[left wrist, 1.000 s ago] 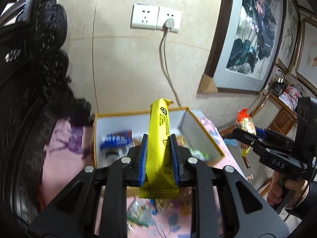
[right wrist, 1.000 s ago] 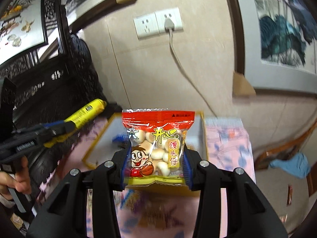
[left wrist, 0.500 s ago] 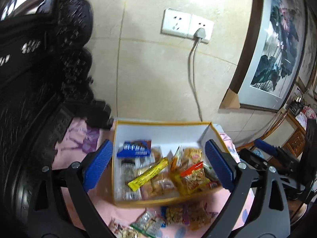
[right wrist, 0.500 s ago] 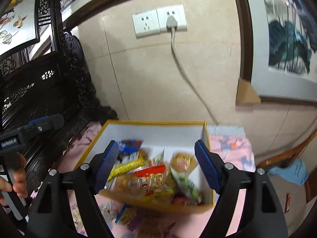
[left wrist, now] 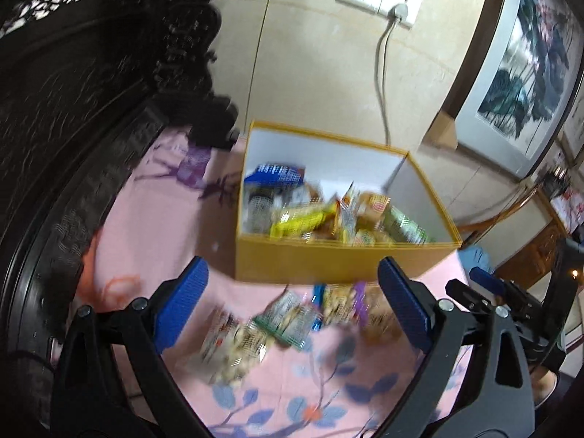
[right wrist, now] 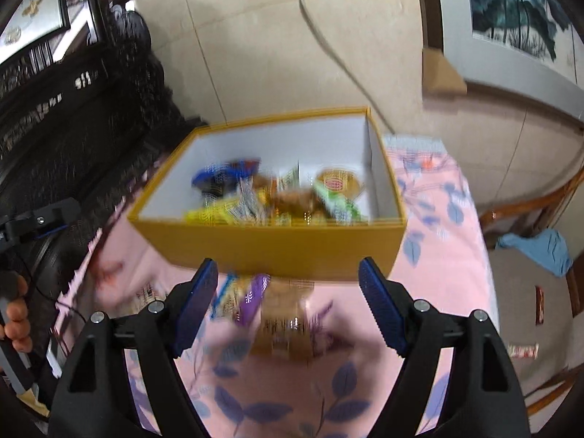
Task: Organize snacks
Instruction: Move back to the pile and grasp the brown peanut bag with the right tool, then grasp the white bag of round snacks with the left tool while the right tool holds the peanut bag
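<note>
Yellow card forms the open rectangular box [right wrist: 270, 244], white inside, set on a pink floral cloth [right wrist: 434, 219]. Crinkled foil and plastic snack packets [left wrist: 328, 215] are heaped in the box; a yellow bar wrapper [left wrist: 299, 221] is seen lying among them. More loose packets [left wrist: 292, 321] are scattered on the cloth just in front of the box's near wall, blurred, so prints cannot be read.

Left gripper [left wrist: 292, 314], black with ribbed blue pads [left wrist: 180, 304], is spread wide and holds nothing. Right gripper [right wrist: 288, 306] is likewise spread wide and empty, above a gold-toned packet [right wrist: 284, 317].

Step judged: between placements, with a fresh pick due. Next move calls for descent onto one loose packet and a gentle close; slick, puffy film is judged liable to slip or crush.
</note>
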The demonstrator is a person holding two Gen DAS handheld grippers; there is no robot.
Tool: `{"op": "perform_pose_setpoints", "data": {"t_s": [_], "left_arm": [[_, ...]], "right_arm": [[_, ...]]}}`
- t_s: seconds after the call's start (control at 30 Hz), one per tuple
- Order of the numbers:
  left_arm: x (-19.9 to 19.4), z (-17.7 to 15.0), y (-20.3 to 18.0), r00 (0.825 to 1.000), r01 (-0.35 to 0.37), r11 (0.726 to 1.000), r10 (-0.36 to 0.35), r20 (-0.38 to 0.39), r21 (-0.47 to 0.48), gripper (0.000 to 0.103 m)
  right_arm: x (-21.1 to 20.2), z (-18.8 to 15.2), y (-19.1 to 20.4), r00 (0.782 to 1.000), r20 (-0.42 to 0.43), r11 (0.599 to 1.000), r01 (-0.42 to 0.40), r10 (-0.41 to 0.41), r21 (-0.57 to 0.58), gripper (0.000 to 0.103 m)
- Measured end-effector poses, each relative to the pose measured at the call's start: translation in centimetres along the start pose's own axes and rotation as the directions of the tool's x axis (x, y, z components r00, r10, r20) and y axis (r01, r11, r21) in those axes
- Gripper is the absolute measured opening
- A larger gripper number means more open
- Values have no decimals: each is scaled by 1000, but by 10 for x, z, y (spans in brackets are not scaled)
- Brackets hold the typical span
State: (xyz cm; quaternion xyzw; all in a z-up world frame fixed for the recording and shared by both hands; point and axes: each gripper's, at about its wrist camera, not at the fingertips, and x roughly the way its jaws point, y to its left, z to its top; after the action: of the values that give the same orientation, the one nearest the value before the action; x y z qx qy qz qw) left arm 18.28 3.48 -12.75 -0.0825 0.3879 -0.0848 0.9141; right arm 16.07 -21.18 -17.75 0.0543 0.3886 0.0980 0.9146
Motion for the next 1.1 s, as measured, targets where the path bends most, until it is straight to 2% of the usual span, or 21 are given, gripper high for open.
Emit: {"op": "perform_pose_setpoints", "data": {"t_s": [0.17, 0.37, 0.5, 0.6, 0.7, 0.73, 0.77, 0.83, 0.97, 1.1], "left_arm": [[-4, -33, 19, 997, -43, 999, 41, -61, -30, 96], [-7, -52, 43, 991, -73, 993, 61, -116, -97, 96], [-10, -55, 47, 990, -87, 990, 73, -121, -108, 96], [-12, -58, 53, 988, -102, 989, 88, -126, -111, 96], [-8, -61, 58, 984, -113, 988, 96, -150, -109, 96], [-6, -62, 58, 983, -113, 988, 96, -158, -106, 96], [-4, -63, 57, 982, -113, 989, 96, -165, -95, 96], [3, -65, 53, 981, -100, 993, 87, -175, -66, 96], [25, -69, 41, 977, -84, 996, 87, -195, 22, 96], [61, -75, 42, 962, -89, 996, 93, -258, 28, 96]], "right_arm": [[27, -27, 6, 994, -109, 1000, 1, -5, -30, 80], [77, -45, 14, 978, -206, 994, 15, -38, -110, 80], [109, -47, 17, 966, -253, 991, 15, -48, -131, 80], [125, -47, 21, 967, -247, 987, 23, -62, -159, 80], [127, -51, 27, 972, -217, 975, 45, -94, -219, 63], [125, -51, 28, 973, -216, 974, 36, -86, -222, 48], [124, -51, 28, 972, -220, 974, 36, -86, -222, 44], [116, -55, 26, 970, -229, 976, 34, -85, -216, 41], [99, -67, 11, 965, -258, 992, 22, -53, -122, 41], [82, -79, -1, 960, -278, 999, 8, -22, -51, 41]]}}
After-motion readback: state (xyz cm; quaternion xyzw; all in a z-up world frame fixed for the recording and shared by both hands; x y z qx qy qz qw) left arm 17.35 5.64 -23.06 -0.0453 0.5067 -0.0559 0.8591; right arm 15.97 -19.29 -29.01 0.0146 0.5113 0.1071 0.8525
